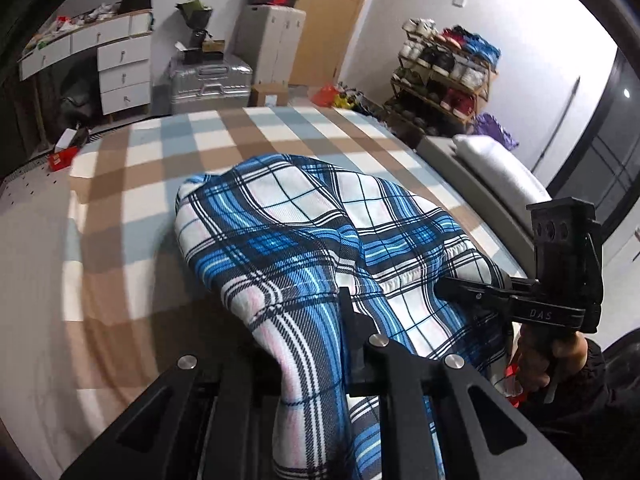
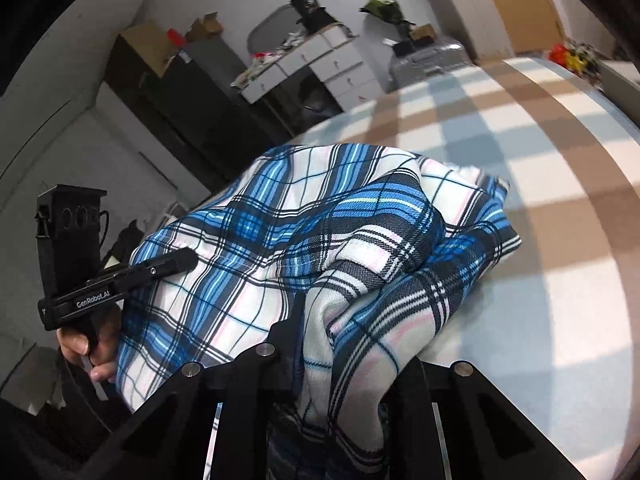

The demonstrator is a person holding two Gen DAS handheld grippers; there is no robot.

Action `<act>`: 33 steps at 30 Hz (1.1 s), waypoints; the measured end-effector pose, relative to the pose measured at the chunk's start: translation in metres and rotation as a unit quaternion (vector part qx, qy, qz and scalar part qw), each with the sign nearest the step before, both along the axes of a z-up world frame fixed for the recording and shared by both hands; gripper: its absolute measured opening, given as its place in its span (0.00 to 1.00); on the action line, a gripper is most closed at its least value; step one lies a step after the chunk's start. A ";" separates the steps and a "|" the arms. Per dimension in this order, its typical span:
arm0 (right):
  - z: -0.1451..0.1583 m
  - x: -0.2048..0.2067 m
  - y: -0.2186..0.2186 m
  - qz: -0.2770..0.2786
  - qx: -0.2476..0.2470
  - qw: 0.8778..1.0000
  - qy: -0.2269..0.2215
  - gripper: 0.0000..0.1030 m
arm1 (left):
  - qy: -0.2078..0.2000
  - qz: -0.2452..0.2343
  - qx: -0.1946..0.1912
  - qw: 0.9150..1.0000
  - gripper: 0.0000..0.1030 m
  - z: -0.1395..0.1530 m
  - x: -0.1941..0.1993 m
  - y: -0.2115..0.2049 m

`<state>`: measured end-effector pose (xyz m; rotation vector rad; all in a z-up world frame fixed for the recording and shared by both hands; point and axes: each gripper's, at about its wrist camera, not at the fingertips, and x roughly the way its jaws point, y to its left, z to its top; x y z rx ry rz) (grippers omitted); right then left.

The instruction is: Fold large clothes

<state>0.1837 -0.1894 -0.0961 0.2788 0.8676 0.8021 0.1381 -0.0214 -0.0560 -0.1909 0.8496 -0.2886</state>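
Note:
A blue, white and black plaid garment [image 1: 304, 232] hangs bunched above the bed, lifted at two points. My left gripper [image 1: 332, 320] is shut on a fold of it at the bottom of the left wrist view, and the cloth hides one finger. To the right, the right gripper [image 1: 446, 289] is clamped on the elastic waistband, with a hand on its handle. In the right wrist view the plaid garment [image 2: 320, 216] drapes over my right gripper [image 2: 320, 344], which is shut on a thick fold. The left gripper [image 2: 186, 261] pinches the cloth's edge at the left.
The bed [image 1: 160, 152] carries a brown, white and pale-blue checked blanket. A white pillow [image 1: 496, 164] lies at its right edge. Beyond stand a shoe rack [image 1: 444, 76], a silver suitcase [image 1: 210, 80], white drawers [image 1: 122, 68] and stacked boxes [image 1: 276, 20].

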 end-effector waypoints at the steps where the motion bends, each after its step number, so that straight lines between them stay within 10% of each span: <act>1: 0.002 0.001 0.007 0.005 -0.003 1.000 -0.003 0.16 | -0.002 0.004 -0.001 1.000 0.09 0.000 0.000 0.005; 13: -0.020 0.005 0.047 0.027 -0.043 0.998 0.040 0.17 | 0.070 0.025 -0.071 0.995 0.09 -0.055 -0.009 0.038; 21: -0.044 0.009 0.028 0.016 -0.064 0.994 0.091 0.35 | 0.119 0.020 -0.095 0.988 0.23 -0.076 -0.019 0.042; 26: -0.032 0.021 0.009 -0.004 -0.055 0.996 0.073 0.72 | 0.094 0.048 -0.087 0.991 0.47 -0.061 -0.016 0.053; 33: -0.041 0.032 0.027 0.022 -0.062 0.995 0.068 0.73 | 0.114 0.062 -0.102 0.986 0.52 -0.084 0.003 0.046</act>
